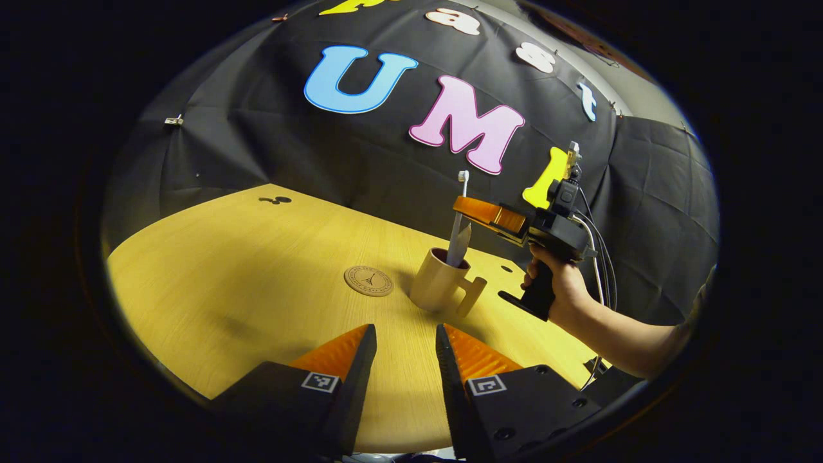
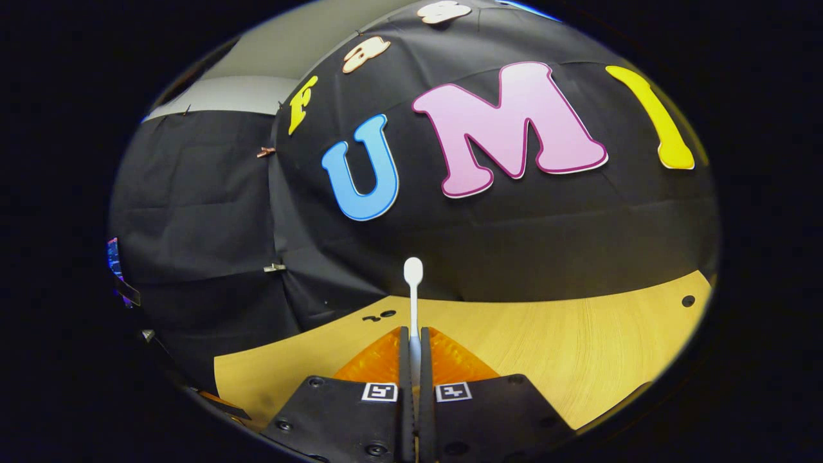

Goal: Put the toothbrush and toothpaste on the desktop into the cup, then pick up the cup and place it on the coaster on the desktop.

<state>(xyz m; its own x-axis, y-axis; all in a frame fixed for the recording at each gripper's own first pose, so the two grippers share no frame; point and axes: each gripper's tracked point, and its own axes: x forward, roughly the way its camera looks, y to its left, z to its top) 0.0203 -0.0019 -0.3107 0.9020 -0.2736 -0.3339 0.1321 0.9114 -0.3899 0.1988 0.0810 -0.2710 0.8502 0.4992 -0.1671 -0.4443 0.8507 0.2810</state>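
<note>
A beige cup (image 1: 440,283) with a side handle stands upright on the wooden table (image 1: 257,283). A white toothbrush (image 1: 461,193) rises from it, head up, beside a pale toothpaste tube (image 1: 460,249) leaning in the cup. The right gripper (image 1: 458,206), held by a hand (image 1: 562,292), is shut on the brush's shaft just above the cup. In the right gripper view the brush head (image 2: 413,270) sticks up from between the shut fingers of the right gripper (image 2: 415,337). My left gripper (image 1: 405,337) hangs open and holds nothing, near the table's front edge, short of the cup.
A round brown coaster (image 1: 368,280) lies flat just left of the cup, a small gap apart. Small dark holes (image 1: 275,200) mark the table's far left corner. The black cloth wall stands close behind the table.
</note>
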